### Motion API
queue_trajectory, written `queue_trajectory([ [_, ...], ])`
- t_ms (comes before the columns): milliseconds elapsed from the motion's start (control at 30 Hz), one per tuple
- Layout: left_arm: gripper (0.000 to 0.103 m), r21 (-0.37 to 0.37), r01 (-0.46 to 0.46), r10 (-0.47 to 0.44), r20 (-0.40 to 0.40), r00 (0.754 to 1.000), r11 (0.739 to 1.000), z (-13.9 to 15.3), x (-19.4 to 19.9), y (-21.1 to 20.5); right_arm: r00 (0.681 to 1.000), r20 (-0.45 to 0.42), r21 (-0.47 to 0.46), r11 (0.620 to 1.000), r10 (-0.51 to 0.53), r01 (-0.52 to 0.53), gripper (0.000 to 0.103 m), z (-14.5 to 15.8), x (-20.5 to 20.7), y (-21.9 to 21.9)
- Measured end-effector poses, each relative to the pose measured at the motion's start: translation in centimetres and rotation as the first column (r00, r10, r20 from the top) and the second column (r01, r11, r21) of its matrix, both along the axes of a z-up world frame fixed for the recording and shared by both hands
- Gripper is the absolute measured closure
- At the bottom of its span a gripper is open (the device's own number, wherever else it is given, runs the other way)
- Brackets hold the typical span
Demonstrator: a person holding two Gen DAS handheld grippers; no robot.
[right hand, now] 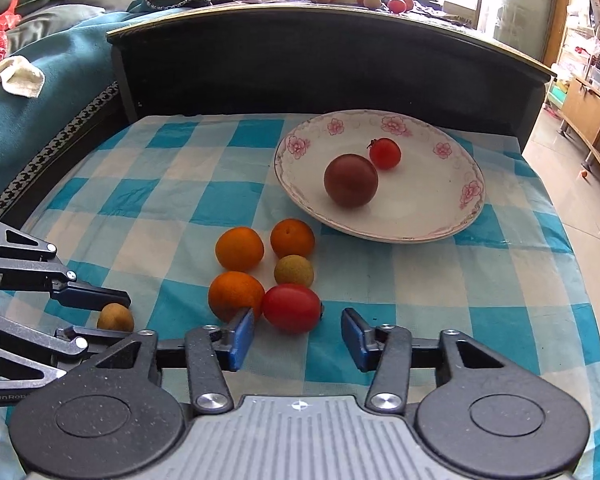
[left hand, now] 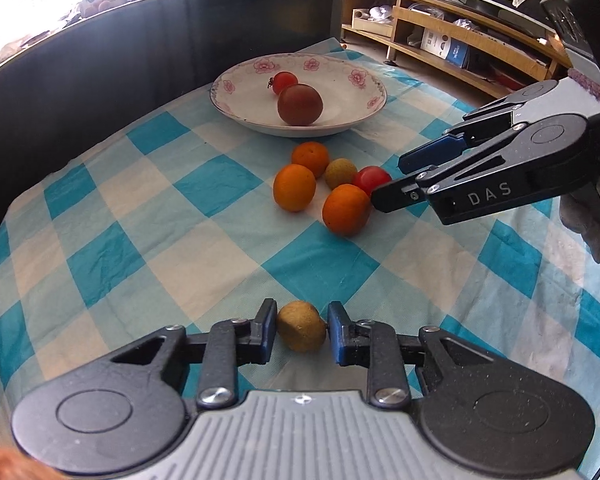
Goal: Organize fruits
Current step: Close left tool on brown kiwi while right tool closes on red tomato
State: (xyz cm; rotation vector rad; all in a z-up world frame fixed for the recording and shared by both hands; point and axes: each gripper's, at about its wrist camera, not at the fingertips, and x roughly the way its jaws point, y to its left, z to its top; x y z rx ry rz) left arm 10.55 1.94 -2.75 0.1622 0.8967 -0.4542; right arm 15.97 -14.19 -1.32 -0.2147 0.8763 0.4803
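Now, step in hand: both tongs are going for a fruit at once, each lined up on its own pick, nothing lifted yet by the look of it.
Left tongs (left hand: 302, 330): narrowed around the small brown fruit (left hand: 301, 326), one blue pad on each side of it; the right pad looks to be touching, the left pad sits just beside it, so I read this as closing, not yet a firm hold.
Brown fruit from the other side: in the right wrist view it sits between the left tongs' two fingers (right hand: 115, 317), resting on the checked cloth (left hand: 148, 216).
Right tongs (right hand: 298, 334): spread wide, empty, with the red tomato (right hand: 291, 308) just ahead of the gap and nearer the left pad.
Neighbour trouble: the nearest orange (right hand: 236, 294) touches the tomato and sits right at the left pad, so that pad could nudge it, in my judgement.
Rest of the pile: two more oranges (right hand: 239, 249) (right hand: 292, 238) and a greenish round fruit (right hand: 294, 271) lie beyond the tomato, further from the right tongs.
Plate (right hand: 466, 216): well beyond the pile, ahead and to the right of the right tongs, already carrying a dark tomato (right hand: 351, 186) and a small red tomato (right hand: 385, 153).
Next move, left: finish the squeeze, lift clear, carry forward to the plate.
Next move, right: ease forward so the tomato sits fully between the pads, keeping off the orange, then close gently; it looks soft-skinned.
Progress: early to middling, I'd say, two on the plate and six on the cloth.
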Motion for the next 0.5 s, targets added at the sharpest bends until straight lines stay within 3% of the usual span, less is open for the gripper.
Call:
queue_trajectory([
  [233,0.067,-0.004,0.008,-0.008,0.002,1.0,1.0,-0.1,0.0,0.0,0.997,0.016,-0.063,0.995,0.076,-0.075,0.064,-0.1,-0.3,0.1],
  [500,0.067,-0.008,0.008,-0.008,-0.001,1.0,1.0,-0.1,0.2,0.0,0.997,0.029,-0.064,0.995,0.073,-0.071,0.065,-0.7,1.1,0.8],
])
